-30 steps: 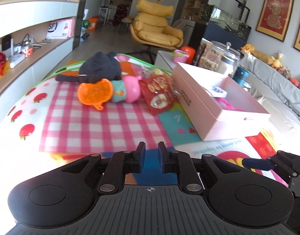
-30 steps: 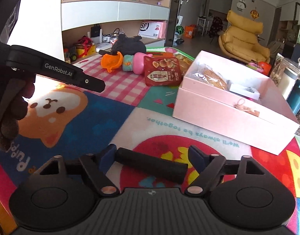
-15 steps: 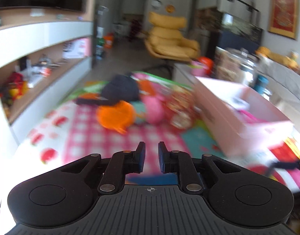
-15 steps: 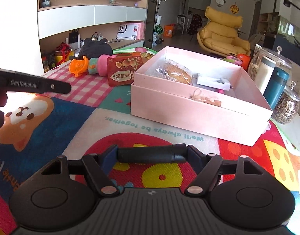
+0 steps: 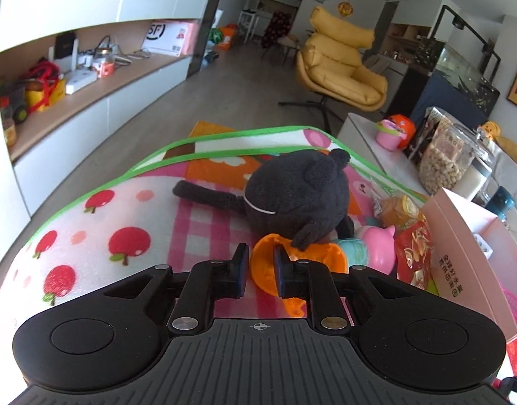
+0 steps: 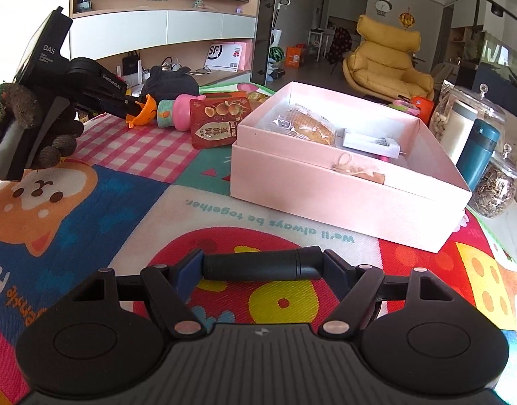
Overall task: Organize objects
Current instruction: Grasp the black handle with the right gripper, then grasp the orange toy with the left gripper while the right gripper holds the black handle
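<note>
Left hand-held gripper [image 5: 261, 271]: fingers a little apart, straddling the rim of the orange toy [image 5: 300, 268]; the right finger [image 5: 279, 271] lies against the toy's inner side, the left finger [image 5: 241, 271] just outside the rim; whether they pinch it yet I cannot tell; seen from the right wrist, its tips [image 6: 130, 104] meet the same toy [image 6: 144, 111]
Right hand-held gripper [image 6: 262, 265]: clenched end to end on a black rod [image 6: 262, 265], held crosswise above the mat [image 6: 89, 209]
Plush [image 5: 297, 199]: black, just beyond the left gripper, one limb draped over the orange toy
Pink toy [image 5: 376, 248]: right of the left fingers, touching the orange toy
Snack pack [image 5: 414, 253]: red, further right, between the pink toy and the box [image 5: 461, 260]
Box from the right wrist [image 6: 343, 199]: pink, open, ahead and right of the rod; holds a wrapped bun [image 6: 307, 125] and a white packet [image 6: 371, 142]
Flask [image 6: 478, 153]: teal, upright, beyond the box's right end, beside glass jars [image 6: 494, 189]
Mat under the left gripper [image 5: 89, 233]: apple print to the left, pink check ahead
</note>
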